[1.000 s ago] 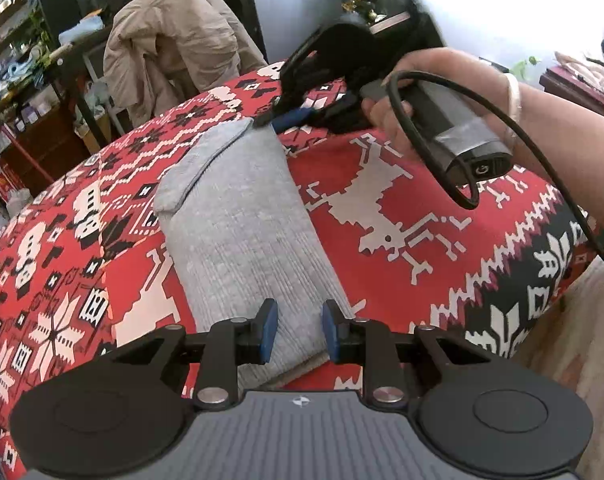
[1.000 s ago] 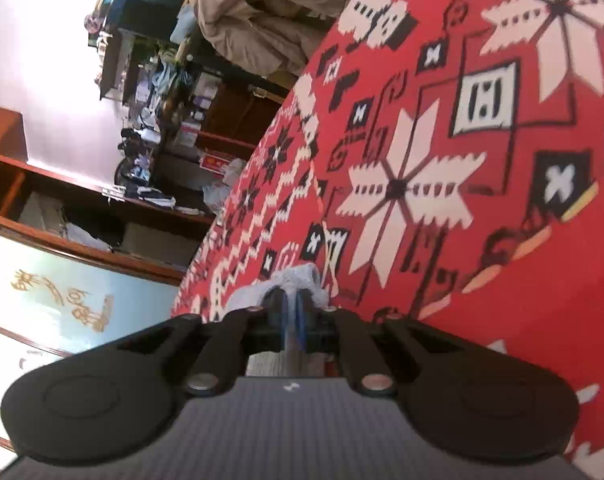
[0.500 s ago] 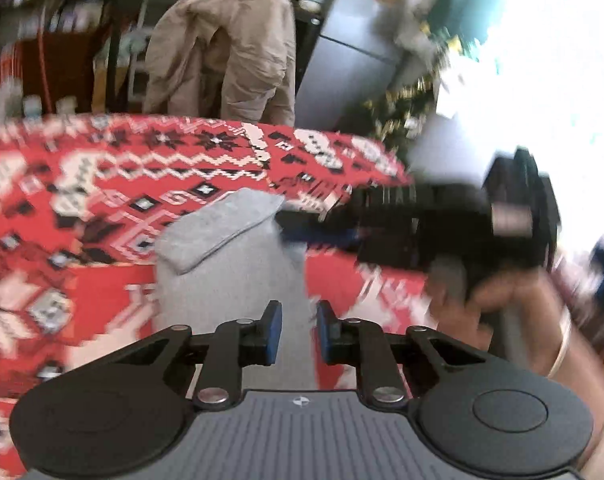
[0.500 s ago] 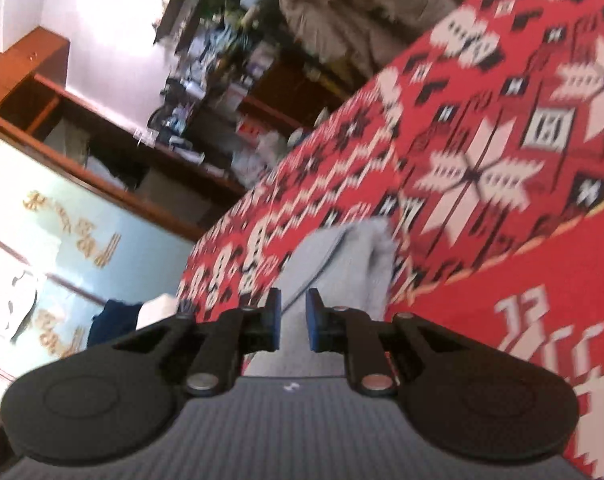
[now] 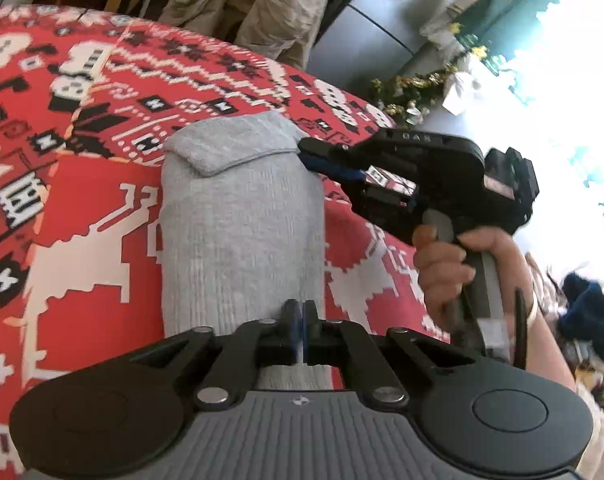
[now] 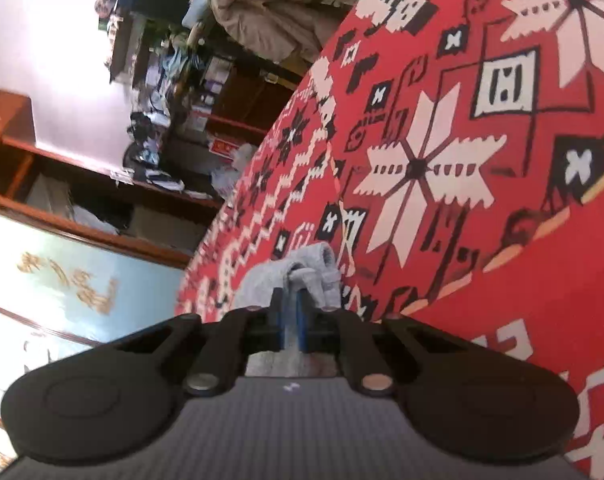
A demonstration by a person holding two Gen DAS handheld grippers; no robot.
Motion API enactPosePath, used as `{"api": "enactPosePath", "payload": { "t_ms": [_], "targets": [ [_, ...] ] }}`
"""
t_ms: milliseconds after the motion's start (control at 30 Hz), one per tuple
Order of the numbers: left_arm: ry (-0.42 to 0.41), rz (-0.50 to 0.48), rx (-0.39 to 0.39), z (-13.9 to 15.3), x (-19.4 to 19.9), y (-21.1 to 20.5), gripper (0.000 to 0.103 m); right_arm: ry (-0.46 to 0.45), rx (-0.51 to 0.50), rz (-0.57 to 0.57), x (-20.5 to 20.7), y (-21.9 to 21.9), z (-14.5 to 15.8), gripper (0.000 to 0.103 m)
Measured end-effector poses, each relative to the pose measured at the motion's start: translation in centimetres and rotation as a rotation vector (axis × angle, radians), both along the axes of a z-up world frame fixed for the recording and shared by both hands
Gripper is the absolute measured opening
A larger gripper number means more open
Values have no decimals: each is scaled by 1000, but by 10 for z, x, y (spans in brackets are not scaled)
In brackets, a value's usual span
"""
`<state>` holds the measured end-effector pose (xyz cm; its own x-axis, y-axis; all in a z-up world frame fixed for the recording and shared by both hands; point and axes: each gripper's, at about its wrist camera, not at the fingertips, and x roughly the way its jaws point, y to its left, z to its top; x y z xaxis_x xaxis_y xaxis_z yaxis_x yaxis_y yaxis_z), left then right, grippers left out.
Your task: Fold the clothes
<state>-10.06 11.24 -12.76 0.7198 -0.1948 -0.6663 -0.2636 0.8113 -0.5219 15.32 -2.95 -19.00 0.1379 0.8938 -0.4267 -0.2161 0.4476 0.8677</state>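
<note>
The grey knit garment [image 5: 242,216] lies as a long folded strip on the red patterned blanket [image 5: 82,208]. The left hand-held gripper [image 5: 300,330] pinches its near end, the right hand-held gripper [image 6: 290,320] its far corner. Lift both ends evenly, keeping the edges aligned.

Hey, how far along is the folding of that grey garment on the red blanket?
Partly done: the grey garment lies as a narrow strip on the red blanket, its far end flapped over. In hand: the left gripper pinches the near end, the right gripper the far corner. Left: the final fold.
</note>
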Motion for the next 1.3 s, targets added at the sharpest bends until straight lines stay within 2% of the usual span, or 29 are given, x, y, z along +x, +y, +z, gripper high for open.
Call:
{"api": "enactPosePath", "payload": {
  "t_ms": [100, 167, 267, 367, 433, 467, 533, 700, 800, 833, 933, 1133, 1233, 1300],
  "targets": [
    [-43, -6, 27, 13, -13, 0, 7, -15, -6, 38, -12, 5, 6, 12],
    [-81, 25, 27, 18, -16, 5, 8, -26, -10, 63, -20, 8, 10, 12],
    [-113, 84, -6, 16, -13, 19, 8, -41, -16, 102, -32, 13, 16, 13],
    [-103, 126, -58, 6, -8, 32, 8, -57, -22, 140, -44, 17, 22, 15],
    [-79, 130, -79, -3, -7, 35, 7, -67, -27, 165, -53, 21, 26, 12],
    [-62, 132, -80, -8, -8, 35, 3, -76, -30, 164, -55, 21, 28, 11],
    [-60, 130, -101, -16, -15, 35, 3, -95, -38, 161, -58, 20, 30, 0],
    [-59, 110, -103, -12, -22, 37, 2, -143, -57, 151, -68, 19, 38, 0],
    [-89, 131, -131, -8, -26, 43, 4, -172, -69, 145, -73, 19, 42, 0],
    [-100, 146, -138, -7, -25, 46, 4, -181, -72, 143, -75, 19, 43, 6],
    [-132, 191, -159, -3, -22, 57, 4, -210, -84, 137, -81, 18, 48, 8],
    [-201, 218, -253, -2, 4, 72, 4, -251, -109, 123, -90, 18, 54, 8],
    [-138, 233, -214, -12, 16, 72, 4, -225, -126, 109, -88, 19, 48, 8],
    [-115, 244, -225, -22, 13, 75, 3, -213, -140, 107, -87, 19, 43, 0]
  ]
}}
